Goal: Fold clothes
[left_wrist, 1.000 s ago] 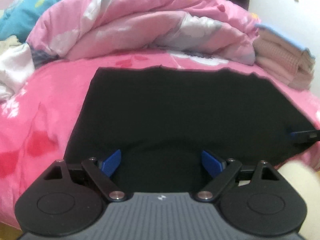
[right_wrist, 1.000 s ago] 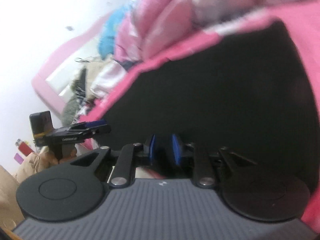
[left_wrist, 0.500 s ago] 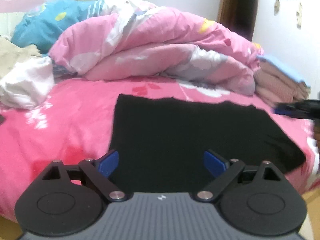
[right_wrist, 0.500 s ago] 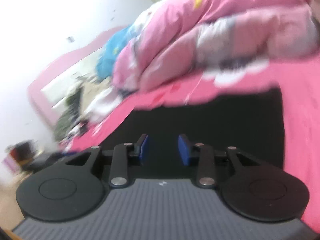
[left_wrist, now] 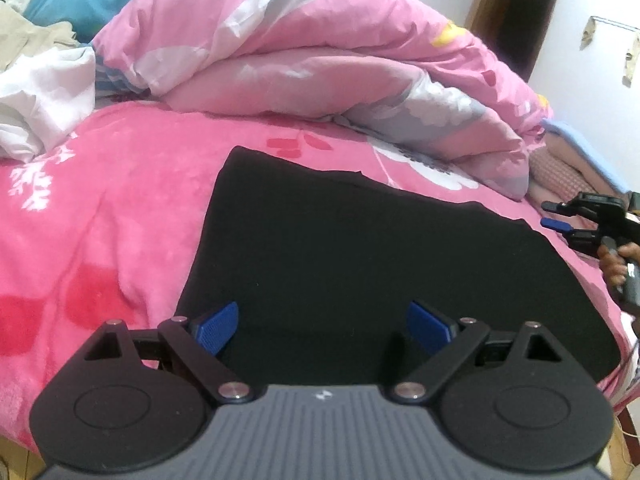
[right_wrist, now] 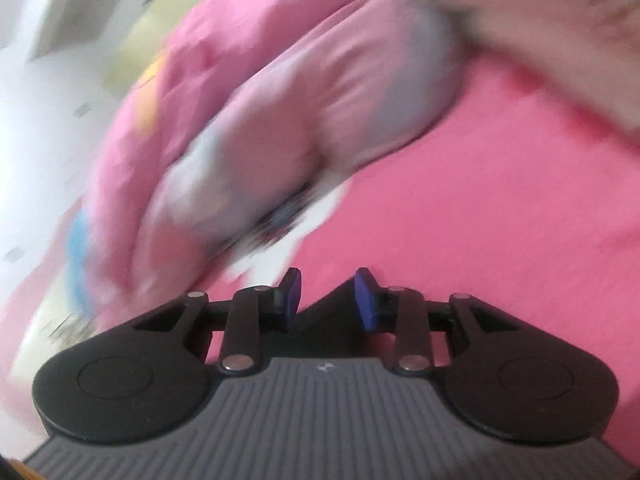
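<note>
A black garment (left_wrist: 380,264) lies flat on the pink bed sheet (left_wrist: 120,200), folded into a rough rectangle. My left gripper (left_wrist: 322,326) hovers over its near edge, open wide, with nothing between its blue pads. My right gripper (left_wrist: 546,214), held by a hand (left_wrist: 616,264), hangs beyond the garment's far right corner, apart from the cloth. In the blurred right wrist view, that gripper (right_wrist: 327,292) has its jaws slightly apart and closing. Only a corner of the black garment (right_wrist: 320,332) shows behind the gap; nothing is pinched.
A bunched pink quilt (left_wrist: 320,60) lies across the back of the bed. White and beige clothes (left_wrist: 40,92) are heaped at the far left. A folded stack of textiles (left_wrist: 568,160) sits at the far right. A dark doorway (left_wrist: 528,20) is behind.
The right gripper's pads, nearly together a second ago over the black cloth, have parted, and it has swung off past the garment's right corner. The left gripper has drawn back and rolled, still open.
</note>
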### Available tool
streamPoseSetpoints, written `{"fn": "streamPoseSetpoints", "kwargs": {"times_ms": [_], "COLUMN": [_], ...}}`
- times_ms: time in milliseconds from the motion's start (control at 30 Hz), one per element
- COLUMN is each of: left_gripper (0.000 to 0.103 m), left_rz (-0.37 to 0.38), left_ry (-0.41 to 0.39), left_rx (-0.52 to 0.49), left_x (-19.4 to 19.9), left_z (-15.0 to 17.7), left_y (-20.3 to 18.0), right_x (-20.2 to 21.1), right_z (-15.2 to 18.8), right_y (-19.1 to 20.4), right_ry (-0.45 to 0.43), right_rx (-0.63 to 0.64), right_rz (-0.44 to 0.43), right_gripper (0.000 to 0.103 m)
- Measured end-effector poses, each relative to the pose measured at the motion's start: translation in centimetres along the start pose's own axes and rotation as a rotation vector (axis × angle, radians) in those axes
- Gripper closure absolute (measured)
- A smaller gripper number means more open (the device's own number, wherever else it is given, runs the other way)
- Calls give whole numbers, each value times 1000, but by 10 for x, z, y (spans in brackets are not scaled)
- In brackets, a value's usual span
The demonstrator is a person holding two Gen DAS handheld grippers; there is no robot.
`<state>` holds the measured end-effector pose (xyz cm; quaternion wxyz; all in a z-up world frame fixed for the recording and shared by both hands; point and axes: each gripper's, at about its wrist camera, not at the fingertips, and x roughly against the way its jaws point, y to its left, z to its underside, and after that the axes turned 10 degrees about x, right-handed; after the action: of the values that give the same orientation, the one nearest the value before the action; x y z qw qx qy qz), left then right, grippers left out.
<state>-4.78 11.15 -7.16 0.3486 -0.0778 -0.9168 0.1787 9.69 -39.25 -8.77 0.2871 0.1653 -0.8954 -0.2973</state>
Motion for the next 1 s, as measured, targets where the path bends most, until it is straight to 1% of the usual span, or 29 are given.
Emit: {"fn": "streamPoseSetpoints", "kwargs": {"times_ms": [33,67,100,167,200,267,333,367,400,467,533,567,600,667,700,733,800,833,867,967,1000], "left_gripper": [10,10,10,10,10,9,8,7,5,4,3,2,2,1,1,1,0,0,0,0,0], "left_rz": [-16,-37,-61,-110,-130,-168,-197,-209,-221,-245,-268,-279,-288,-301,-307,-310,-316,-319,-323,-338,-342], "left_ry": [12,28,43,75,90,116,129,133,136,142,144,146,147,147,147,147,143,141,138,135,136], "left_rx": [-2,-5,-7,-7,-3,6,5,-2,-9,-22,-28,-33,-39,-47,-50,-52,-55,-57,-61,-65,-66], "left_x": [-2,-4,-6,-8,-10,-13,-15,-16,-17,-20,-23,-24,-25,-26,-27,-27,-28,-29,-29,-29,-29], "left_z": [-1,-3,-4,-7,-7,-9,-8,-7,-7,-5,-5,-4,-4,-3,-3,-3,-1,-1,0,1,1], "left_y": [-3,-7,-11,-19,-22,-26,-30,-32,-34,-39,-43,-45,-47,-49,-50,-51,-52,-52,-53,-55,-56], "right_x": [-7,-19,-31,-52,-55,-48,-28,-16,-4,22,36,39,45,62,78,97,137,152,163,169,161], "right_z": [5,9,11,8,3,-8,-11,-7,0,22,49,60,72,94,98,103,109,112,115,122,124], "right_y": [7,15,21,23,19,13,21,34,46,62,68,65,56,36,23,11,-1,-2,0,22,35], "right_ry": [45,96,137,166,136,66,31,27,23,30,70,87,91,83,38,-5,-75,-92,-108,-145,-130], "right_rx": [13,25,37,58,65,91,146,204,251,277,235,212,186,124,68,23,-12,-5,1,21,52], "right_rz": [-51,-79,-85,-8,51,191,284,304,291,182,39,14,23,34,17,20,104,153,168,19,-41], "right_gripper": [73,73,73,74,75,76,74,74,73,73,72,72,72,76,76,76,73,72,72,72,72]}}
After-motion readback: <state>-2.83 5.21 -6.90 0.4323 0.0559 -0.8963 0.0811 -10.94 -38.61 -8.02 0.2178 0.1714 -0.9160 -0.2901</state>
